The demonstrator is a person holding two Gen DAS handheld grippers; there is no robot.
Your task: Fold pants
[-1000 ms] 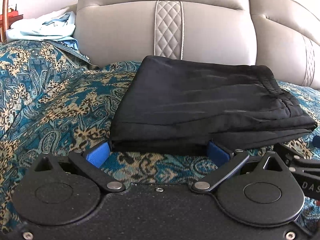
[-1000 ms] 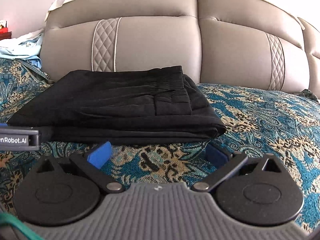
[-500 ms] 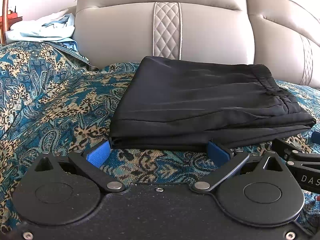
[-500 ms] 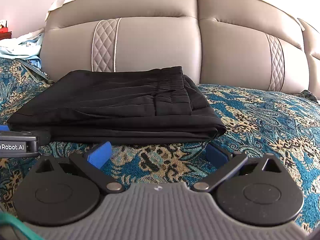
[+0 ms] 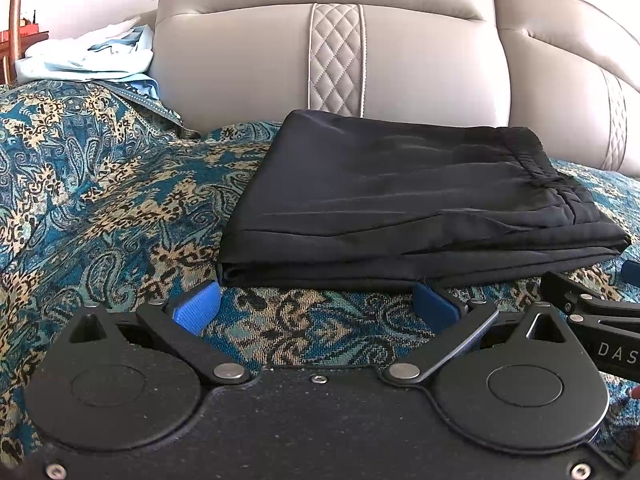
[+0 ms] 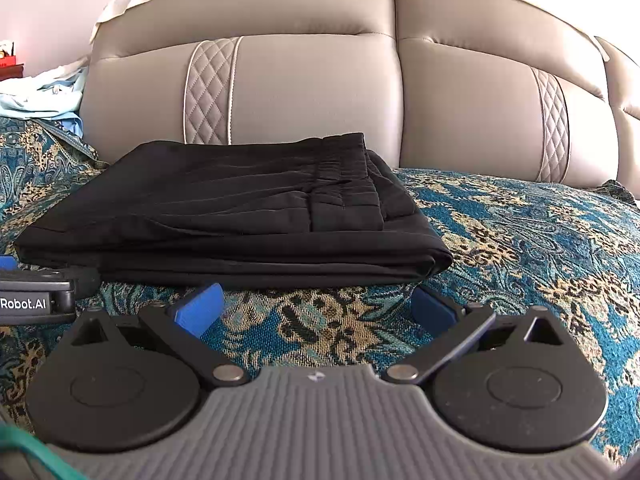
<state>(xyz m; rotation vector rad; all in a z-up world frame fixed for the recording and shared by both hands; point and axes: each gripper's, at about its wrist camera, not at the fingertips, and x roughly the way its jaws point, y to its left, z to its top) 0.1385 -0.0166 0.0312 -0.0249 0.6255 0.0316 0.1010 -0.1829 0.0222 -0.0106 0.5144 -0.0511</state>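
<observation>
Hold both tools level and draw them straight off, so you don't snag the near hem. Your left gripper [image 5: 316, 304] and right gripper [image 6: 316, 306] are spread wide, gripping nothing. The pants [image 5: 404, 208] lie folded just ahead of the fingertips, on the bedspread [image 5: 100, 200].

I see my left gripper [image 5: 316, 300] spread wide, blue pads just short of the folded black pants [image 5: 400, 204] lying on the paisley bedspread [image 5: 100, 200].
</observation>
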